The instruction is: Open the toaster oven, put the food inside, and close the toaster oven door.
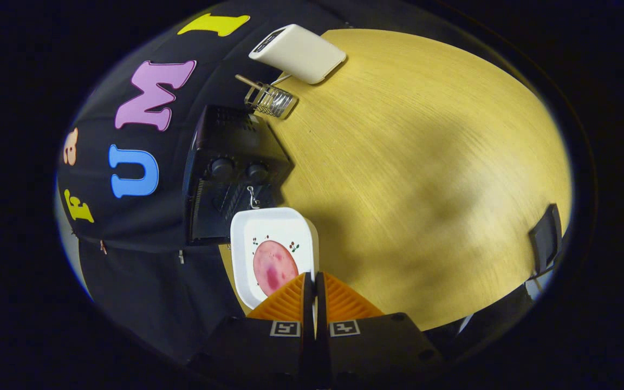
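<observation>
Toaster oven [225, 179] front blocked by white plate [268, 227] pinched in gripper [313, 281]; wire rack [271, 100] behind oven; bare table [426, 179] beside it.

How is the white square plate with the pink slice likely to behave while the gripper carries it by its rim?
The gripper is shut on the white plate at one rim, so it will probably sag or tilt away. It looks rigid and glossy, perhaps slippery. The flat pink slice could slide if the plate tips.

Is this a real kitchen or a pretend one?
Probably pretend: a recording booth set up like a kitchen. A black toaster oven and a white plate of food sit on a wooden table against a black cloth wall. The gripper grips the plate's edge.
</observation>
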Motion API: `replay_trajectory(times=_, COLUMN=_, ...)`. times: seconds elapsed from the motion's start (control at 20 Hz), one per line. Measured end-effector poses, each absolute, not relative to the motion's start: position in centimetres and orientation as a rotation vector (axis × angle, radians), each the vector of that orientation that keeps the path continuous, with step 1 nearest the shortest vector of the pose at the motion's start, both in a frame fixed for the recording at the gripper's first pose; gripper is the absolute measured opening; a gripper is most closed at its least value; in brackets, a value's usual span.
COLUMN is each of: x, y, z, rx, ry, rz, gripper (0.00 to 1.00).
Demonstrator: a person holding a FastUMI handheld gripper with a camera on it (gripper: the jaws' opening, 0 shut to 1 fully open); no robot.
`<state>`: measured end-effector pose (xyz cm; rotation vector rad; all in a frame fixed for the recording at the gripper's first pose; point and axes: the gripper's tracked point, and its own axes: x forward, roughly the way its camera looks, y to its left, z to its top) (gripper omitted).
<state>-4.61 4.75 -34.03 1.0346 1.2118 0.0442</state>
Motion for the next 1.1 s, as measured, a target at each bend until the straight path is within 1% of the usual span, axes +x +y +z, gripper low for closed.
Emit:
replay_trajectory(times=0.25, x=-4.1, y=11.3, z=-33.1, rx=1.109, ry=1.176, rz=-0.011, gripper=0.05)
replay_trajectory(times=0.5, x=-1.0, y=16.1, z=-33.7, rx=1.193, ry=1.101, rz=-0.167, gripper=0.05)
replay_trajectory(times=0.75, x=3.5, y=20.6, z=-34.7, rx=1.269, ry=1.017, rz=-0.331, gripper=0.05)
replay_trajectory(times=1.1, x=9.7, y=23.7, z=-36.7, rx=1.403, ry=0.875, rz=-0.562, gripper=0.05)
